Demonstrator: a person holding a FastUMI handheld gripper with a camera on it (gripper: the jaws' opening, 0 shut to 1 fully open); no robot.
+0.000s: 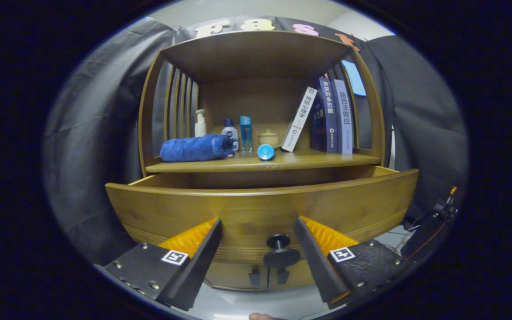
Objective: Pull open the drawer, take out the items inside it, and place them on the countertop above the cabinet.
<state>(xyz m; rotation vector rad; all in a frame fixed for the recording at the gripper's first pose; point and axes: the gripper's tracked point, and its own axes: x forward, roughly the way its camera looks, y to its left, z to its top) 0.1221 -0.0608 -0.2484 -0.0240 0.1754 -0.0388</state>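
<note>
The gripper (258,240) is hanging in front of the drawer (260,209) with its fingers spread wide, pinching nothing. The dark round knob (279,242) is sitting in the gap between them, a little toward the finger at three o'clock, and neither finger is touching it. Just below the knob, at six o'clock, some small dark fittings are showing against the lower front of the cabinet.

The drawer is standing pulled out, its front panel jutting well forward of the countertop (265,163) at twelve o'clock, and a strip of the cavity is showing behind the top edge. What is lying inside cannot be told from here, since the front panel is hiding the drawer's floor.

On the countertop, from ten o'clock toward two, a rolled blue towel (196,148), a white pump bottle (200,124), a blue-capped bottle (229,129), a tall blue bottle (246,133), a small cream lidded jar (269,138), a blue cup on its side (266,152) and a row of books (327,118) are standing or lying.

By my reading, the opening step is looking done and the taking-out step is about to begin. The next move is calling for the gripper to be lifting toward twelve o'clock, clearing the front panel's edge, then tipping down into the cavity to find an item, with bare board between the cup and the books looking like the easiest landing place.
</note>
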